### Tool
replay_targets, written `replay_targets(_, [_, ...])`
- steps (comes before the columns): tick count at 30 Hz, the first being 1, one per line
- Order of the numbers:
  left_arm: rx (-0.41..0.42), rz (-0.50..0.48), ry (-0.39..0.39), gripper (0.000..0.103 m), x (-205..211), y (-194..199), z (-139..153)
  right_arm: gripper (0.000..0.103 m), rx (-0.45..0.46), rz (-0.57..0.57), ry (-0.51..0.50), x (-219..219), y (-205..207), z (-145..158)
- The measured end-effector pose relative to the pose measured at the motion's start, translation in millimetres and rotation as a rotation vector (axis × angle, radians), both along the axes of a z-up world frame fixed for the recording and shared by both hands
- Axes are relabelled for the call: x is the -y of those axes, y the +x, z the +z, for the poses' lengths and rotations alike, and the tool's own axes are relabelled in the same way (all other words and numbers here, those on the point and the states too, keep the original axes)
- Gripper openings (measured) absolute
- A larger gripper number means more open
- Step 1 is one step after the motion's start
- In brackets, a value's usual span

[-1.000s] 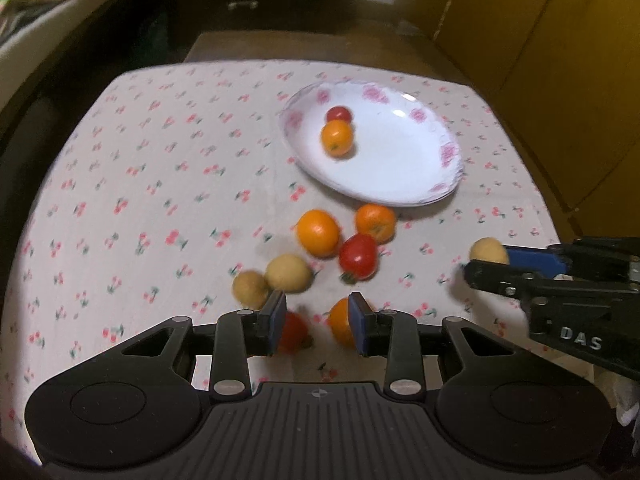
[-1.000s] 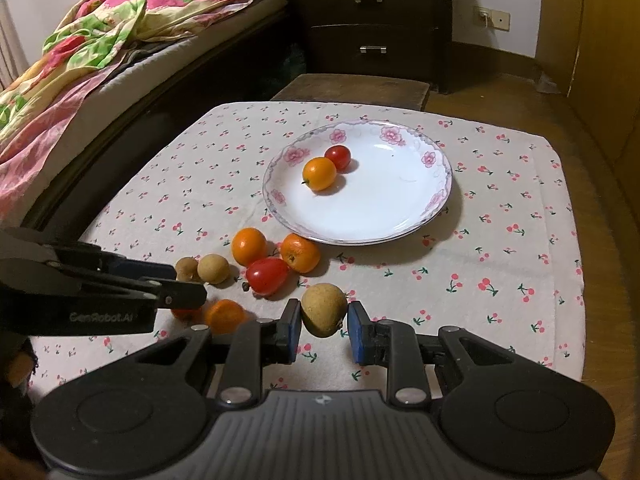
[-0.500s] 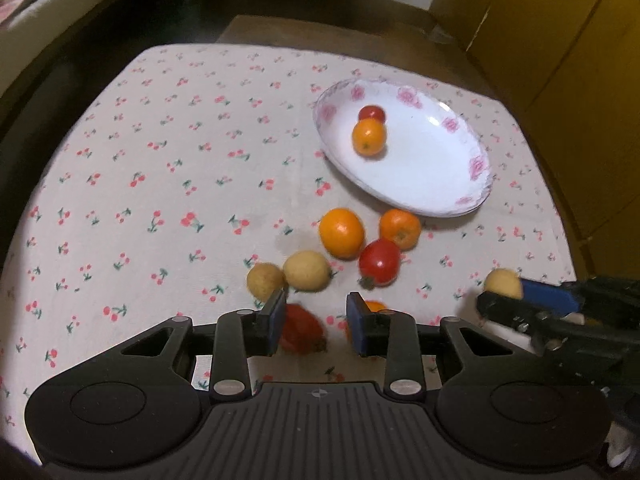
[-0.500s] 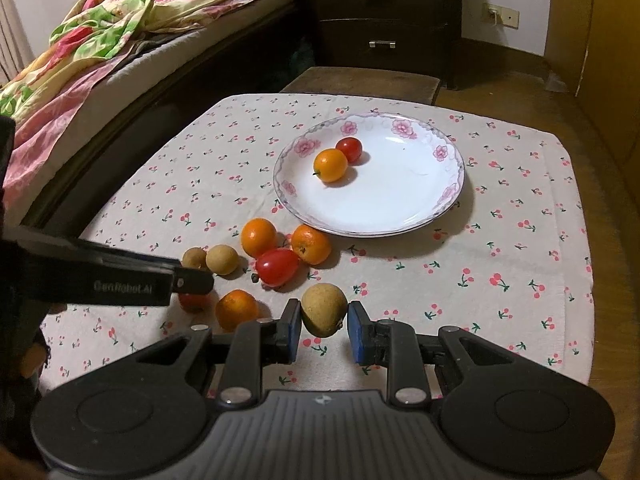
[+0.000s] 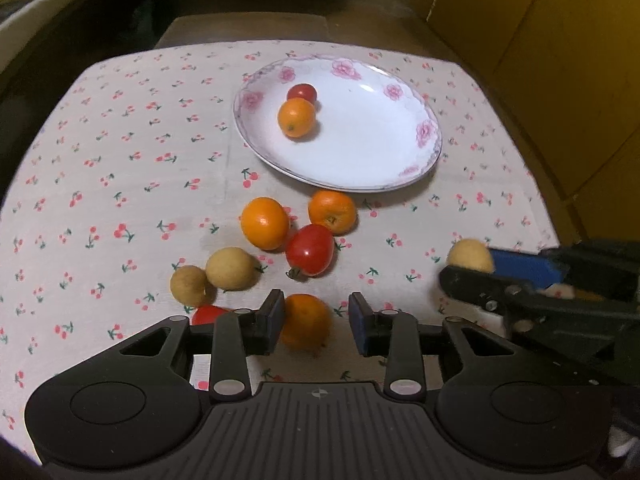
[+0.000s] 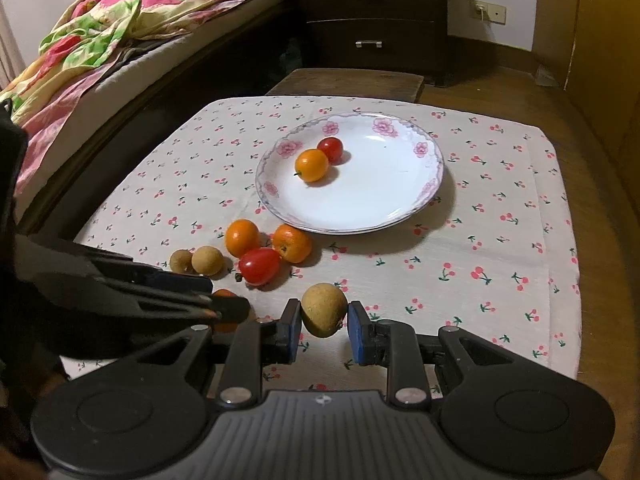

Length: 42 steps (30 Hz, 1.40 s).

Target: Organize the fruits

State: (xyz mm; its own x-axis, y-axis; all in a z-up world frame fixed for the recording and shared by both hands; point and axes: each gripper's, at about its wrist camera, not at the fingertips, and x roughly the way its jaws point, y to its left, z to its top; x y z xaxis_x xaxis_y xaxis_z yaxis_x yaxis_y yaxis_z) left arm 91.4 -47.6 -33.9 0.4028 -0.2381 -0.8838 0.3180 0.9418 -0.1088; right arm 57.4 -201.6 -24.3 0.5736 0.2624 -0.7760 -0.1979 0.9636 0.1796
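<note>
My right gripper (image 6: 323,326) is shut on a tan longan (image 6: 323,309) near the table's front; it also shows in the left wrist view (image 5: 469,256). My left gripper (image 5: 316,322) is open, its jaws on either side of an orange (image 5: 305,322) on the cloth without squeezing it. The white flowered plate (image 6: 408,196) holds one orange (image 6: 311,165) and one cherry tomato (image 6: 330,149). Loose on the cloth are two oranges (image 5: 264,222) (image 5: 332,211), a red tomato (image 5: 310,249), two longans (image 5: 231,268) (image 5: 188,285) and a second tomato (image 5: 206,313) partly hidden behind my left finger.
The table has a cherry-print cloth (image 6: 500,248). A bed with a bright blanket (image 6: 100,36) lies to the left, a dark dresser (image 6: 376,20) at the back, a wooden bench (image 6: 348,80) beyond the table, and yellow cabinets (image 5: 560,60) to the right.
My left gripper has shifted right, from around the hidden tomato to around the near orange. My right gripper has kept hold of the longan and has barely moved.
</note>
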Motion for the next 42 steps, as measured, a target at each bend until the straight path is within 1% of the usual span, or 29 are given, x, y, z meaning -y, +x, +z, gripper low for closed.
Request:
replay_targets(6, [-0.005, 0.002, 0.065, 0.047, 4, 3, -12, 0.026, -0.005, -0.022, 0.003, 9, 0, -1])
replay_targets(9, [-0.036, -0.002, 0.063, 0.045, 4, 3, -19, 0.026, -0.004, -0.023, 0.004, 9, 1, 0])
replay_targets(12, [-0.035, -0.004, 0.048, 0.043, 5, 5, -18, 0.026, -0.001, -0.018, 0.005, 8, 0, 0])
replay_targets(16, [-0.029, -0.015, 0.071, 0.042, 6, 1, -18, 0.026, -0.007, -0.023, 0.003, 9, 0, 0])
replay_targets(23, [-0.03, -0.018, 0.073, 0.042, 5, -3, -18, 0.026, -0.002, -0.025, 0.004, 10, 0, 1])
replay_targets(26, [-0.015, -0.029, 0.085, 0.041, 7, -6, -16, 0.026, 0.002, -0.025, 0.004, 10, -1, 1])
replay_targets(32, [0.019, -0.025, 0.051, 0.04, 3, -7, -6, 0.026, 0.005, -0.032, 0.004, 10, 1, 1])
replay_targets(36, [0.026, -0.018, 0.026, 0.04, 1, -3, 1, 0.026, 0.01, -0.024, 0.004, 9, 2, 3])
replay_targets(42, [0.052, -0.01, -0.001, 0.04, 5, 9, 14, 0.026, 0.035, -0.027, 0.008, 8, 11, 10])
